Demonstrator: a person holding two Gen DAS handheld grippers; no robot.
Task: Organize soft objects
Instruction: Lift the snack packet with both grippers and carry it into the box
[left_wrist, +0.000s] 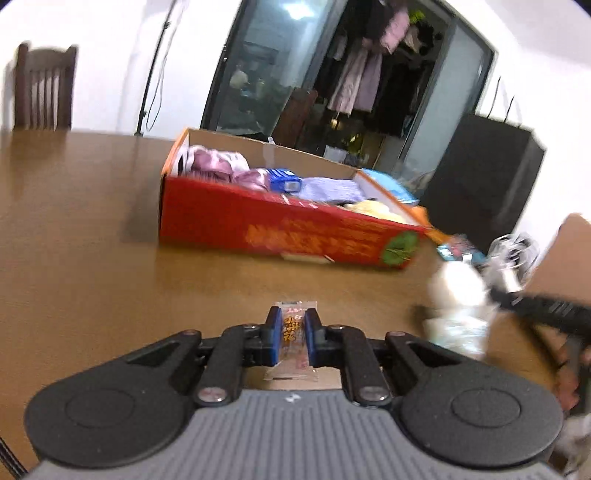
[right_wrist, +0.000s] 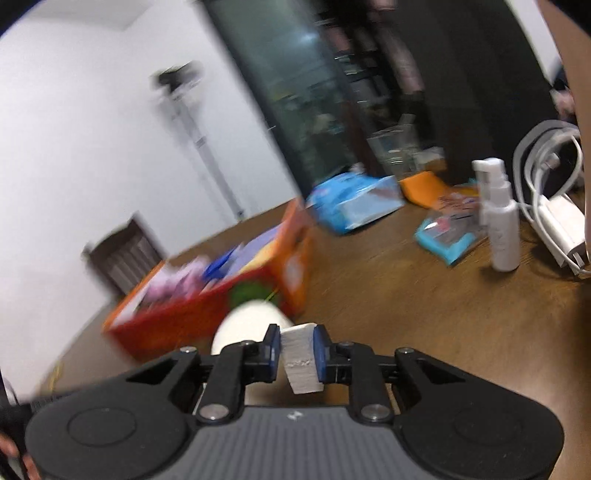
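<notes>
Left gripper (left_wrist: 292, 334), in my left hand, is clamped on a clear snack packet (left_wrist: 291, 345) above the wooden table (left_wrist: 92, 240). My right gripper (right_wrist: 298, 349) pinches a white tissue wad (right_wrist: 301, 363). Beyond both stands the red cardboard box (left_wrist: 266, 225), holding folded cloths (left_wrist: 221, 164).

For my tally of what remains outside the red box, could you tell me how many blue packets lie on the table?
2: a large blue packet just past the box's far end, and a small blue packet beside the white spray bottle. Others may be hidden.
</notes>
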